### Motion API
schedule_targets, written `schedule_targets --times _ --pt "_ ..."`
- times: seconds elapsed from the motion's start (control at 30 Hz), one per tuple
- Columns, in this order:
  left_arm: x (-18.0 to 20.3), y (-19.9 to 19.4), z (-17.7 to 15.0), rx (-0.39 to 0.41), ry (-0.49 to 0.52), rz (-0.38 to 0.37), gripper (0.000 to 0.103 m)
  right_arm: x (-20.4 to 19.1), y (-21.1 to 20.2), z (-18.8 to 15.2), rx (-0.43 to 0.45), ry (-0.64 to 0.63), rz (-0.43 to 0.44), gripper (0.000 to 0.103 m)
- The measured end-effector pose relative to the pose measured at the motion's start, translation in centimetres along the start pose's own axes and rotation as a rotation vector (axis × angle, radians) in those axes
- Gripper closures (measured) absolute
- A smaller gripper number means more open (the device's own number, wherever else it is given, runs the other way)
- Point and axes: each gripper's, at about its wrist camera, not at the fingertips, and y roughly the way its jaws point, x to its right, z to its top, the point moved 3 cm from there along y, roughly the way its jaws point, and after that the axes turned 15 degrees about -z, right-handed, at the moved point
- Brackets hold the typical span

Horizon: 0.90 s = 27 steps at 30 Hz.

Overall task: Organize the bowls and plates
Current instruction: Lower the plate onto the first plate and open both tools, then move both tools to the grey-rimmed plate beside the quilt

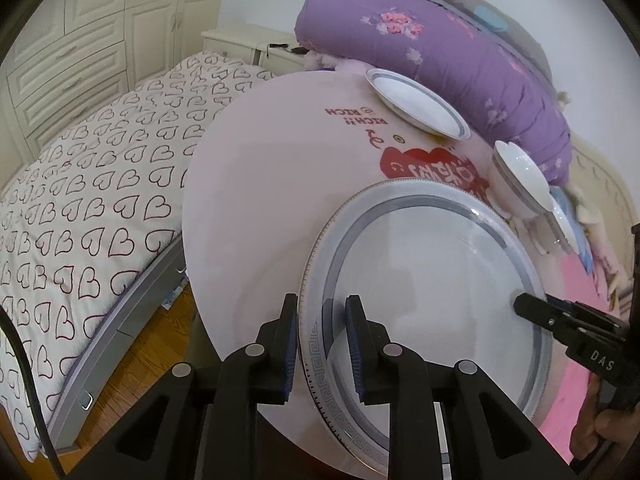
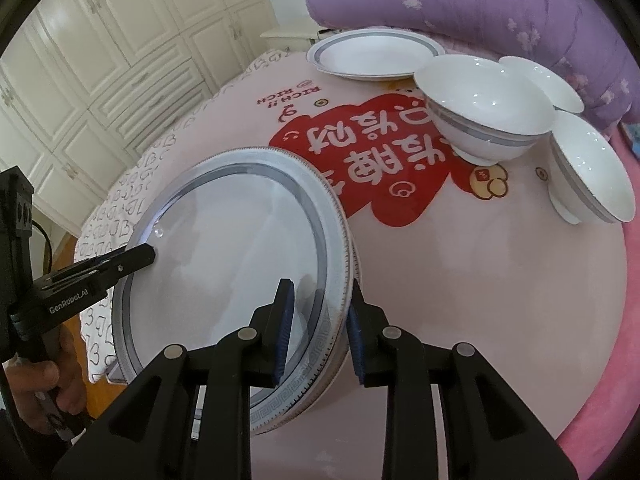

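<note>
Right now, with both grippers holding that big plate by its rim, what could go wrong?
1. The big plate is pinched only at its rim, by the left gripper and the right gripper on opposite edges. If one pulls or lets go early, it may slip or tilt.
2. The bowls and the small plate sit on a soft pink cushion; a bump might tip them.
</note>
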Motion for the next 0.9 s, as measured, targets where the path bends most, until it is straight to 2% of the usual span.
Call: schedule_targets --times 0.03,0.3,0.33,0.37,0.4,0.43,0.47,0.5,0.53,0.57,0.6,0.7,0.9 --pt "0.1 -0.1 0.0 0.002 0.004 0.002 0.085 0.2 0.0 0.0 0.000 0.002 -0.010 0.073" --pt "0.3 -0.2 0.1 0.002 0.025 0.008 0.086 0.6 -0.1 0.2 0.005 0.011 0.003 0.071" --pt "0.3 -0.3 0.2 0.000 0.028 0.012 0.085 0.7 -0.1 0.2 0.007 0.016 0.002 0.064" --pt "0.2 -0.3 0.3 0.001 0.031 0.015 0.083 0.8 -0.1 0.3 0.008 0.021 0.001 0.050" --pt "0.2 -0.4 0.4 -0.001 0.032 0.017 0.078 1.1 -0.1 0.3 0.012 0.032 0.002 0.040" --pt "0.1 -0.4 0.7 -0.005 0.029 0.028 0.074 1.3 -0.2 0.4 0.018 0.042 0.003 0.023" --pt "0.0 -0.5 0.9 -0.005 0.026 0.037 0.062 1.5 -0.3 0.5 0.028 0.054 0.004 0.015" --pt "0.0 -0.7 1.2 0.001 0.026 0.044 0.044 1.8 -0.4 0.6 0.036 0.063 0.007 0.014" --pt "0.0 -0.9 1.4 0.011 0.029 0.051 0.033 2.0 -0.5 0.8 0.043 0.074 0.014 0.009" --pt "0.1 -1.1 1.7 0.022 0.035 0.060 0.014 2.4 -0.7 0.9 0.051 0.094 0.027 0.000" --pt "0.3 -1.5 2.0 0.042 0.050 0.072 0.004 2.7 -0.9 1.1 0.058 0.113 0.045 0.000" --pt "1.2 -2.2 2.9 0.067 0.091 0.096 0.001 3.7 -1.1 1.8 0.059 0.159 0.070 0.000" --pt "3.1 -3.3 4.8 0.090 0.130 0.069 0.001 4.8 -2.6 3.6 0.104 0.199 0.102 0.000"
